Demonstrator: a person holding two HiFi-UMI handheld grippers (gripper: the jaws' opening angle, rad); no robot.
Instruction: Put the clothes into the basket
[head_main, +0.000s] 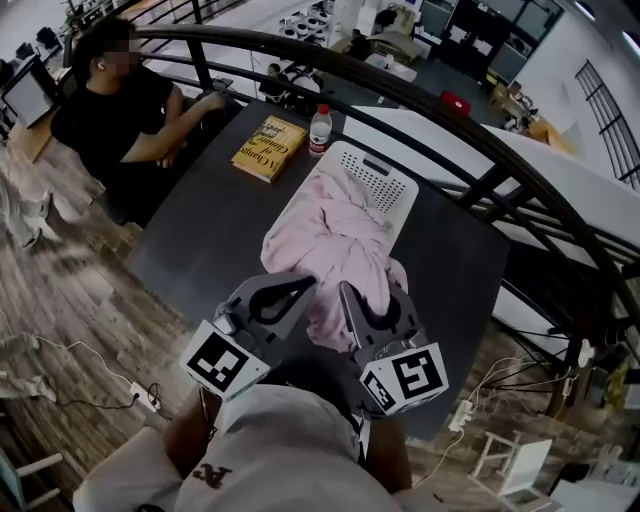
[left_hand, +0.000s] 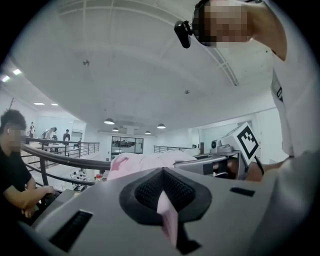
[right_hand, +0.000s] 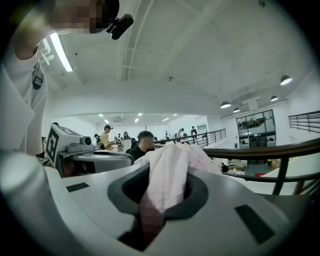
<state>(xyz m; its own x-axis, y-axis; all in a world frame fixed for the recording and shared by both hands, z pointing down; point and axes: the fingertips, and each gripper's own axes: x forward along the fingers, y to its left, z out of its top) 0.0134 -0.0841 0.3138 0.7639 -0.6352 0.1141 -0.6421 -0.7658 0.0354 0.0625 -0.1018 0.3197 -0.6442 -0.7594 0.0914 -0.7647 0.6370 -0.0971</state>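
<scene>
A pink garment (head_main: 335, 240) lies heaped over the near half of the white perforated basket (head_main: 380, 180) on the dark table (head_main: 200, 240). Its near edge reaches down to both grippers. My left gripper (head_main: 303, 287) is shut on a thin fold of the pink cloth (left_hand: 167, 212), which shows between its jaws in the left gripper view. My right gripper (head_main: 350, 297) is shut on a thicker bunch of the same cloth (right_hand: 167, 175), which rises out of its jaws. Both grippers are held close together just in front of the basket, tips pointing at the garment.
A yellow book (head_main: 268, 147) and a plastic bottle (head_main: 320, 130) lie past the basket at the table's far end. A person in black (head_main: 120, 110) sits at the far left of the table. A curved dark railing (head_main: 520, 160) runs behind and right of the table.
</scene>
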